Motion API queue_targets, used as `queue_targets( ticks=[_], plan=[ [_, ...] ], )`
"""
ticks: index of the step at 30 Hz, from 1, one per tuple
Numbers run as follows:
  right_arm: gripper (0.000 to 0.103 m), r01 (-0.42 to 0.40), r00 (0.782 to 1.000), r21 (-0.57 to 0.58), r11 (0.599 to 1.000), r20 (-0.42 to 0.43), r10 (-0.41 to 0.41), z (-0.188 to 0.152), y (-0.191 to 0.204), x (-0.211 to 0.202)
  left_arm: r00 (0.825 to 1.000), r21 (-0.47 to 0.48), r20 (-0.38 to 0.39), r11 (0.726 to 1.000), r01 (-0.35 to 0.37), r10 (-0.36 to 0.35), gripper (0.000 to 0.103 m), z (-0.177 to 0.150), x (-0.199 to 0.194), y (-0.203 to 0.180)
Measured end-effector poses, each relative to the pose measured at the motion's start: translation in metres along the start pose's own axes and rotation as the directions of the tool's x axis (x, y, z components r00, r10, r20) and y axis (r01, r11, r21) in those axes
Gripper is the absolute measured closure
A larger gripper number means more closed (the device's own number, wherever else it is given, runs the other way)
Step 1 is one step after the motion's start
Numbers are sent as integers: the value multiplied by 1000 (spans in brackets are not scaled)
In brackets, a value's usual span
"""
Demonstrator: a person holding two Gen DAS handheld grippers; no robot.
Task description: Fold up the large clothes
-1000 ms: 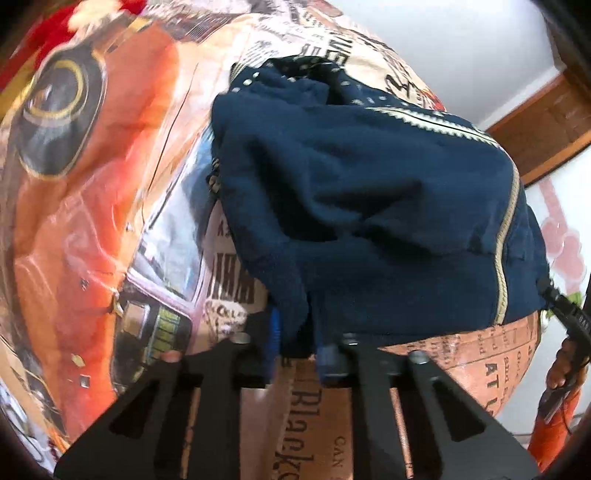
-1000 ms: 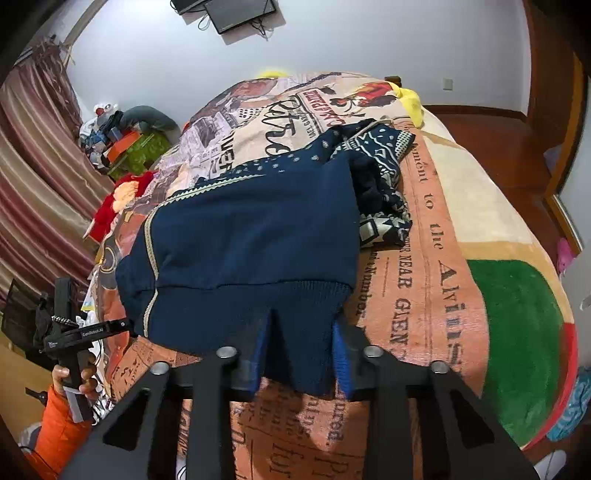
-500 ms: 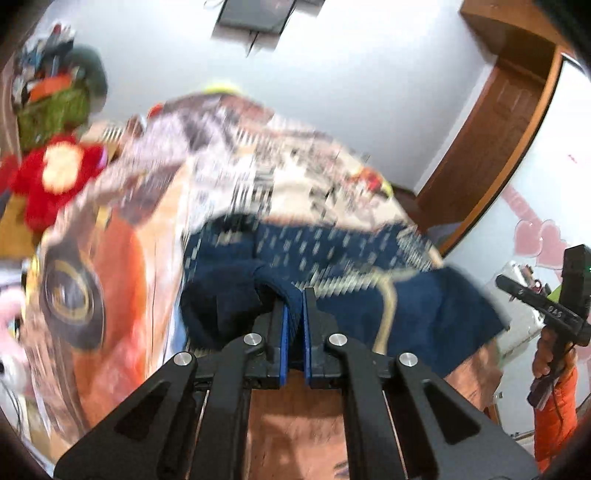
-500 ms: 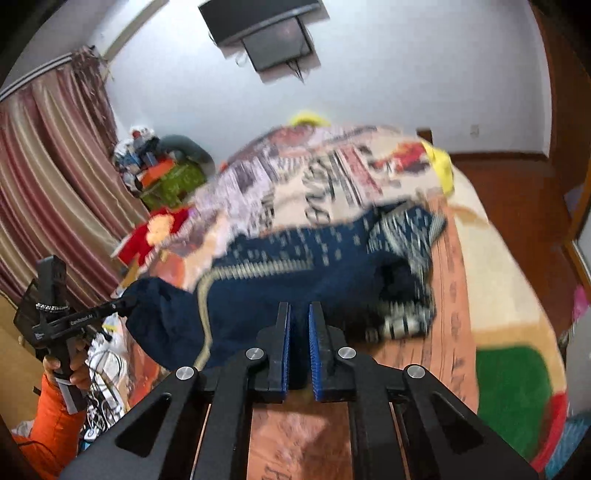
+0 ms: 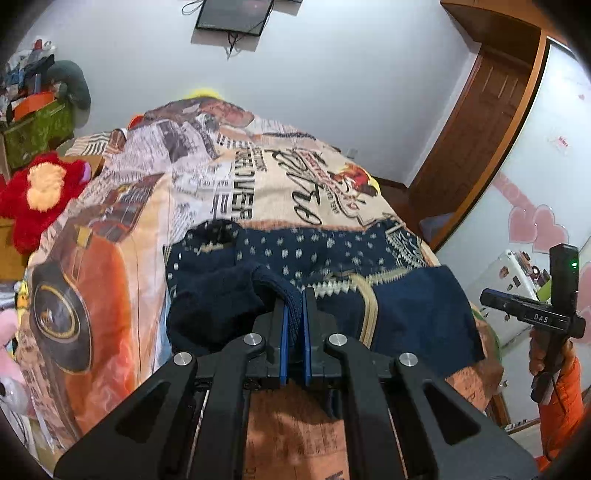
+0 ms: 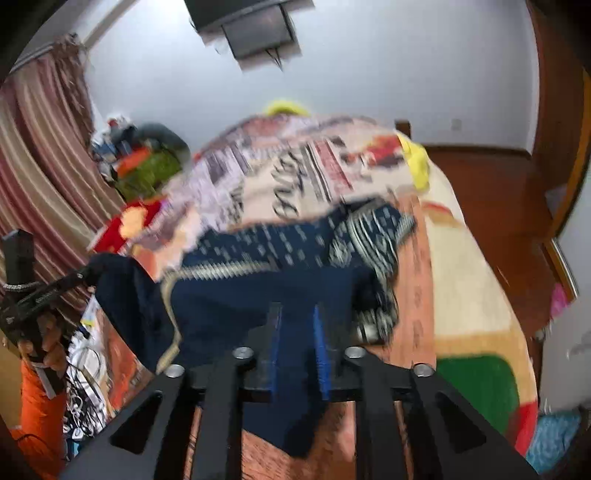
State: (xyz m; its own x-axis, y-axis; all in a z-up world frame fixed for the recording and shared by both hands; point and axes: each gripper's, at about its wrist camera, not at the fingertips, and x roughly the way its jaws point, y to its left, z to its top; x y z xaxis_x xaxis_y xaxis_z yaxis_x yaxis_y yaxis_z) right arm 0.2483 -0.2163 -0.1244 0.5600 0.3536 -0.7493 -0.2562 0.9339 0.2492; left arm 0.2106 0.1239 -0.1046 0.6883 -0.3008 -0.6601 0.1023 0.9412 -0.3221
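A large navy knit sweater [image 5: 413, 306] with cream patterned trim lies across the near part of a bed with a printed blanket [image 5: 258, 184]. My left gripper [image 5: 294, 302] is shut on the sweater's near left edge, navy knit pinched between the blue pads. In the right wrist view, which is blurred, the sweater [image 6: 236, 295] hangs from both grippers; my right gripper [image 6: 297, 325] has its pads slightly apart with navy cloth between them and draping below. The left gripper [image 6: 79, 277] shows at far left holding the sweater's other corner. The right gripper [image 5: 491, 297] shows at the right of the left wrist view.
A red plush toy [image 5: 40, 195] and a green box [image 5: 35, 129] sit left of the bed. A screen [image 5: 232, 14] hangs on the far wall. A wooden door [image 5: 476, 122] stands right. Striped curtains [image 6: 37, 177] hang at left.
Both grippers closed on the sweater's near edge and lifted back and up. The view rose from close over the bed to the whole room. The right jaws now stand wider than half a second ago.
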Motion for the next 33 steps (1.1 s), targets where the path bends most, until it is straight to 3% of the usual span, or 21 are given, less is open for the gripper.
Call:
queue_targets(
  ticks=[1, 2, 9, 10, 12, 14, 17, 23, 28, 33],
  plan=[
    [51, -3, 1000, 13, 1000, -5, 3, -5, -2, 1, 1000, -7, -4, 1000, 3, -3, 98, -4, -1, 1],
    [39, -14, 1000, 37, 999, -1, 14, -10, -4, 3, 1000, -13, -7, 1000, 5, -6, 98, -8, -3, 3],
    [38, -39, 996, 90, 995, -75, 46, -42, -6, 31, 999, -48, -38, 999, -4, 2, 98, -32, -8, 12],
    [38, -36, 996, 85, 996, -84, 43, -45, -5, 36, 999, -52, -41, 999, -8, 6, 98, -34, -8, 12],
    [49, -3, 998, 41, 999, -55, 5, -49, 1, 39, 999, -55, -44, 998, -14, 12, 98, -36, -8, 13],
    [73, -16, 998, 24, 1000, -61, 18, -48, 4, 43, 999, -53, -40, 998, -18, 16, 98, -35, -10, 13],
    [89, -77, 995, 54, 996, -56, 80, -42, 4, 45, 999, -47, -22, 999, -24, 23, 98, -30, -13, 11],
    [92, -111, 993, -22, 994, 47, 112, -17, 22, 21, 998, -35, 47, 999, -36, 38, 98, -1, -21, 8],
    [92, -129, 984, -61, 990, 119, 135, 19, 32, 7, 993, -36, 110, 998, -49, 53, 98, 32, -22, 13],
    [92, -98, 977, -56, 994, 186, 106, 66, 24, 8, 986, -58, 139, 995, -85, 92, 98, 69, -5, 28]
  ],
)
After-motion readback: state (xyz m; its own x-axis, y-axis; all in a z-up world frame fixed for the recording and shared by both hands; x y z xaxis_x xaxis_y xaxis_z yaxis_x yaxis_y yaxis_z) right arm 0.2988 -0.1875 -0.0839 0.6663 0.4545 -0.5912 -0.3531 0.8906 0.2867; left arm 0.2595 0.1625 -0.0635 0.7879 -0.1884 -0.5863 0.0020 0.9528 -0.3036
